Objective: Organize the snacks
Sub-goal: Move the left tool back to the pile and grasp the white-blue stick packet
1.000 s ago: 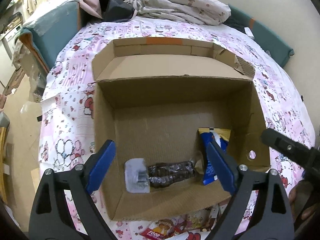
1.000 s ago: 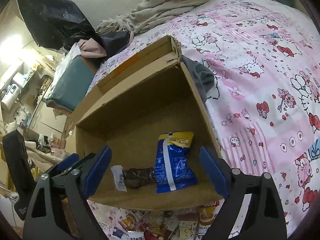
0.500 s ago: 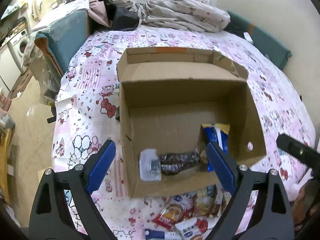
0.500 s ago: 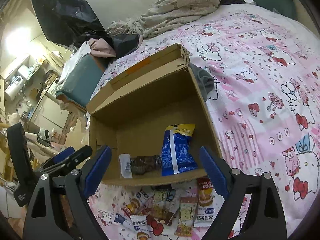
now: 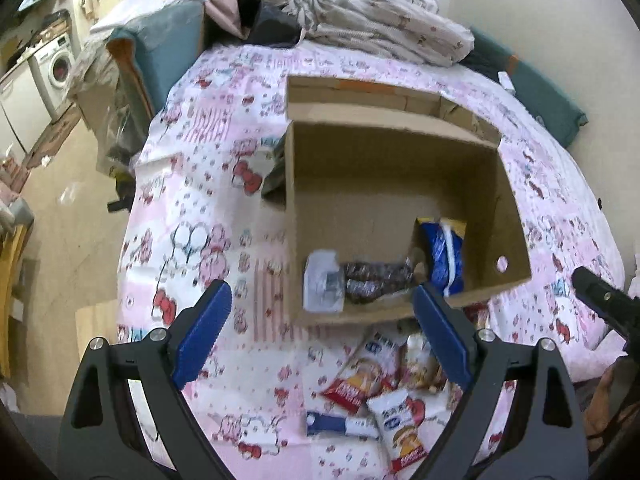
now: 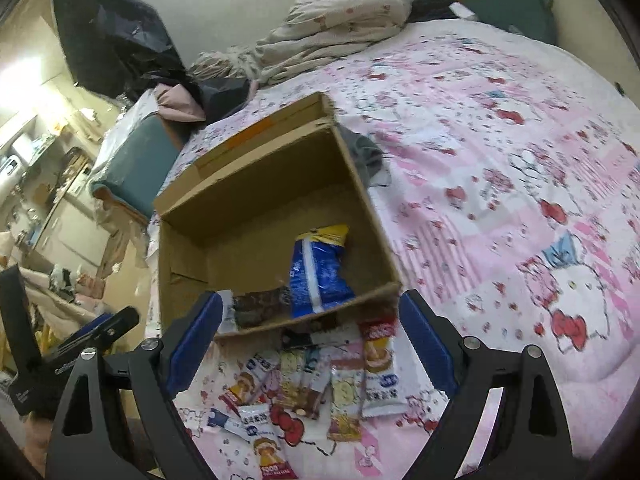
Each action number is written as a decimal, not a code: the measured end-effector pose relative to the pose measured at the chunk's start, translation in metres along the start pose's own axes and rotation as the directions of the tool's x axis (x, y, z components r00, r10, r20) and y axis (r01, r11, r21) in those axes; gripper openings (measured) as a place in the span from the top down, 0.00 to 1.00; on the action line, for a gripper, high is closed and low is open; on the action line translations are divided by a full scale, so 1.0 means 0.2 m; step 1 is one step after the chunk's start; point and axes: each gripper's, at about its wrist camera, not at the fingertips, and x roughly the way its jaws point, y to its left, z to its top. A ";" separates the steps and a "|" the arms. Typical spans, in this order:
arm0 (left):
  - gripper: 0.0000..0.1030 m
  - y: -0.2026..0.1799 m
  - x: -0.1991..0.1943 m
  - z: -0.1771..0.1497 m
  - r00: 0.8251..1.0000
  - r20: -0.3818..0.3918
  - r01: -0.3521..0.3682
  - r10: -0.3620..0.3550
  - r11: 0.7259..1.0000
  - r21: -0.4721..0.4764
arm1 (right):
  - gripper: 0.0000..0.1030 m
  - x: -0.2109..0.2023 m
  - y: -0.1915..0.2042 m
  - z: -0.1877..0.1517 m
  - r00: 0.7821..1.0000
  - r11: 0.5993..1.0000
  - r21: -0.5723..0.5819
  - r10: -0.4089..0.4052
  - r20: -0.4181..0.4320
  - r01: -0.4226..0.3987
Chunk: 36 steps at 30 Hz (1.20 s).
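Note:
An open cardboard box (image 5: 512,216) (image 6: 180,256) lies on the pink bed. Inside it are a blue snack bag (image 5: 446,258) (image 6: 316,276) and a dark clear-wrapped snack (image 5: 372,278) (image 6: 260,304). Several loose snack packets (image 5: 384,392) (image 6: 320,380) lie on the bedspread in front of the box. My left gripper (image 5: 320,336) is open and empty, above the bed just before the box. My right gripper (image 6: 310,344) is open and empty, above the loose packets.
A heap of bedding (image 5: 380,36) (image 6: 332,36) lies at the bed's far end. A teal cushion (image 5: 160,56) (image 6: 136,160) stands at the left edge, with floor and a washing machine (image 5: 52,68) beyond. A grey cloth (image 6: 368,156) lies beside the box.
Both grippers have pulled back and up from the box. The loose packets in front of it have come into view. Both stay open.

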 end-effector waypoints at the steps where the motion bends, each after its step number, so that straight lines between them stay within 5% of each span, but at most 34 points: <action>1: 0.12 0.02 0.00 -0.02 1.000 -0.010 -0.009 0.009 1.000 -0.003 | 0.10 -0.01 -0.02 -0.01 1.000 1.000 0.015 0.001 -0.005 -0.001; 9: 0.12 0.14 0.04 -0.14 0.994 -0.106 -0.007 -0.002 0.996 -0.092 | 0.10 0.05 -0.14 -0.11 0.994 0.995 0.096 -0.010 -0.111 0.021; 15: 0.13 0.11 0.16 -0.25 0.969 -0.246 -0.002 -0.018 0.997 -0.081 | 0.10 0.11 -0.20 -0.13 0.984 0.986 0.169 0.021 -0.176 0.010; 21: 0.35 0.13 0.29 -0.44 0.917 -0.393 -0.003 -0.070 0.983 -0.183 | 0.10 0.15 -0.18 -0.16 0.978 0.987 0.162 0.023 -0.207 0.012; 24: 0.61 0.14 0.32 -0.52 0.888 -0.436 0.004 -0.143 0.953 -0.304 | 0.10 0.17 -0.16 -0.16 0.976 0.989 0.149 0.023 -0.217 0.010; 26: 0.62 0.13 0.32 -0.56 0.881 -0.421 0.030 -0.216 0.913 -0.406 | 0.10 0.18 -0.15 -0.16 0.975 0.989 0.148 0.027 -0.219 0.006; 32: 0.62 0.07 0.38 -0.62 0.877 -0.434 -0.027 -0.206 0.881 -0.473 | 0.10 0.18 -0.14 -0.16 0.975 0.990 0.144 0.032 -0.218 0.000; 36: 0.63 0.01 0.45 -0.66 0.869 -0.468 -0.069 -0.161 0.897 -0.437 | 0.10 0.18 -0.15 -0.16 0.975 0.987 0.159 0.041 -0.218 -0.007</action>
